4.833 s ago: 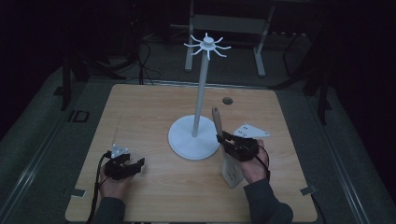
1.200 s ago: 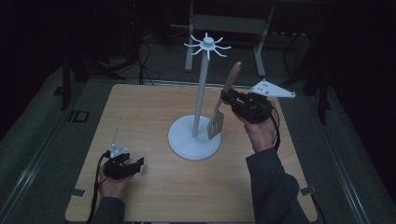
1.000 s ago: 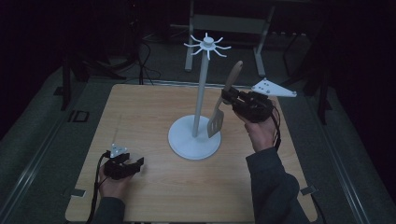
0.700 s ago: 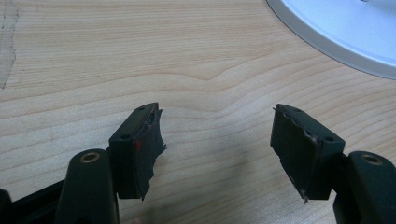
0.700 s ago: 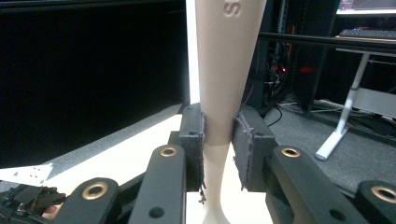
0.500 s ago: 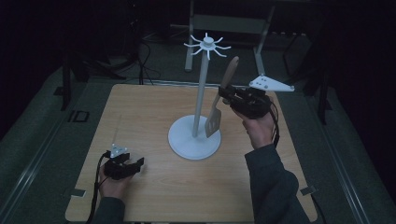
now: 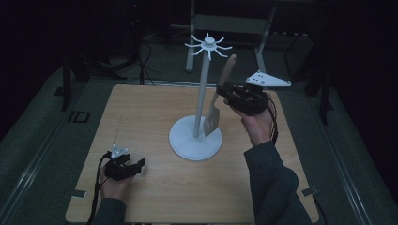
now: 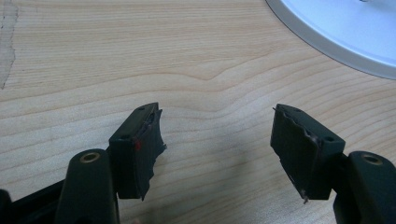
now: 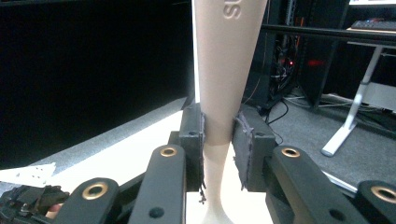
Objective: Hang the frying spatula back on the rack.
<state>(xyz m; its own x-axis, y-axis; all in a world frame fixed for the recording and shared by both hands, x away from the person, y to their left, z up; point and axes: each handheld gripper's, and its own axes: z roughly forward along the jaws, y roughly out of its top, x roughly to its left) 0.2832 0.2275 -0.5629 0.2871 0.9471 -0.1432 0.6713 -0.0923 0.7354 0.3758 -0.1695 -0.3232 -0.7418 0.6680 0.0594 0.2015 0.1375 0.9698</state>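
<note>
The spatula (image 7: 219, 96) is being held nearly upright in the upper centre of the high view, just right of the pole of the white hook stand (image 7: 197, 110), with its blade hanging low over the stand's round base and its handle end rising toward the ring of hooks at the top. The handle is being gripped partway up by the right gripper (image 7: 230, 97); in the right gripper view the pale handle (image 9: 224, 70) is being clamped between the two black jaws, with both pads pressed against it. Pick-up and lift are judged complete, since the spatula is being carried clear of the table (image 7: 155, 112). The hanging step is judged as not yet done: the handle end is being kept beside and slightly below the hooks, with no contact discernible. The left gripper (image 7: 123, 168) is being rested at the lower left of the table, jaws standing apart with nothing between them.
</note>
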